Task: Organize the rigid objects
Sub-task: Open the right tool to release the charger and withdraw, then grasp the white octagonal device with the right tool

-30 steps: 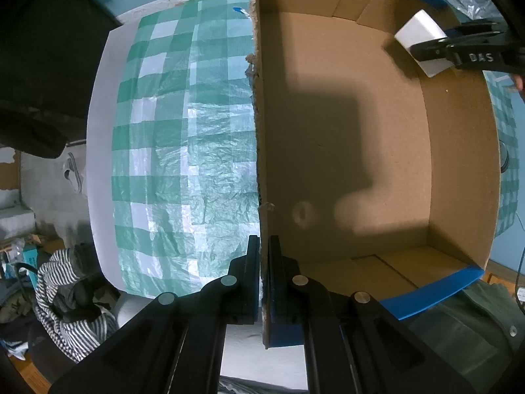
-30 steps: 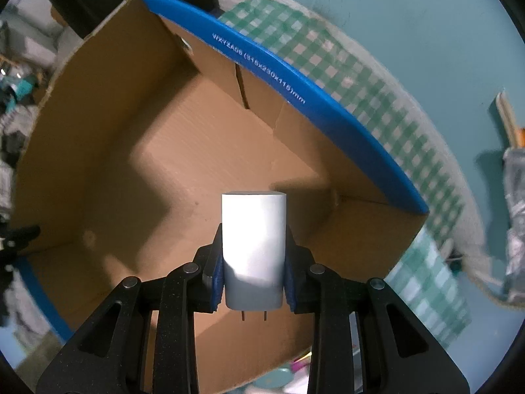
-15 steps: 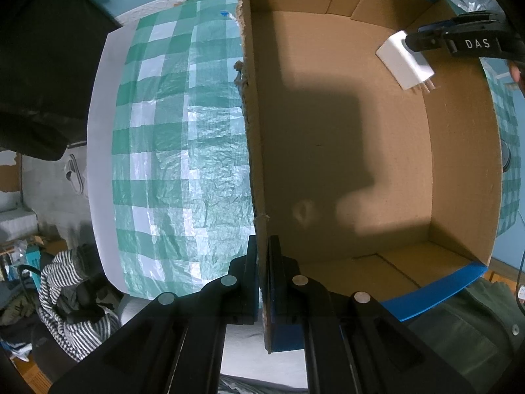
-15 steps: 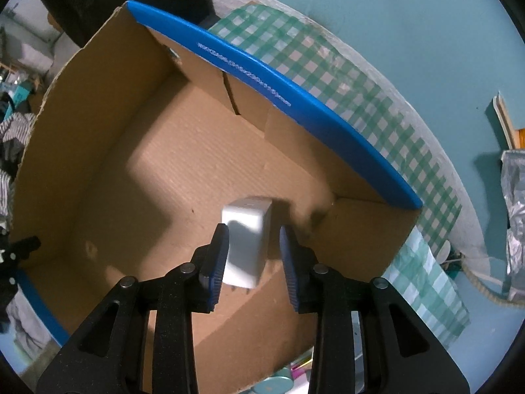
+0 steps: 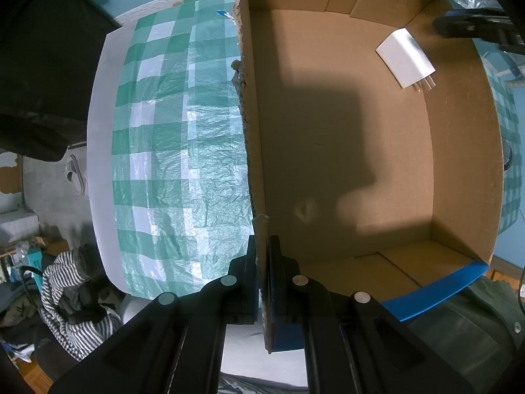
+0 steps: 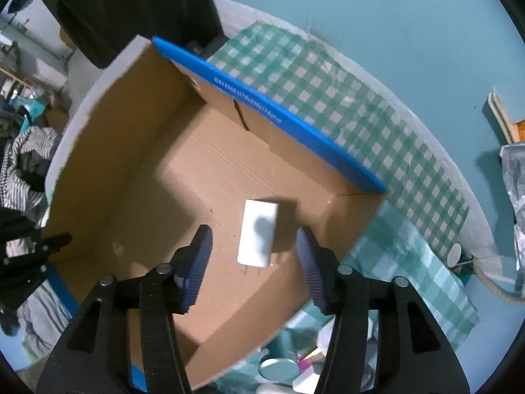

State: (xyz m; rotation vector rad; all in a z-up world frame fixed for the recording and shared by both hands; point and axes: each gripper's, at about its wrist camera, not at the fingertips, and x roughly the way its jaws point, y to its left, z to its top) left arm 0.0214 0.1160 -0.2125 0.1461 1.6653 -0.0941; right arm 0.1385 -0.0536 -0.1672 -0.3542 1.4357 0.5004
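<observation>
An open cardboard box (image 5: 328, 131) (image 6: 137, 151) with blue-taped edges stands on a green checked cloth (image 5: 170, 151). A white plug-in charger (image 6: 257, 237) (image 5: 405, 57) lies flat on the box floor near a corner, prongs toward the wall. My right gripper (image 6: 252, 252) hangs above the charger, its jaws opening, pads well clear of it. My left gripper (image 5: 261, 279) is shut on the box's side wall, pinching the cardboard edge from above.
Beyond the box's near corner in the right wrist view lie teal tins and other small items (image 6: 279, 366). A striped garment (image 5: 69, 292) hangs off the table's end. A foil bag (image 6: 515, 177) sits at the far right.
The right gripper let go of the white charger, which now lies on the box floor, then rose with its jaws spreading. The left gripper stayed clamped on the box wall.
</observation>
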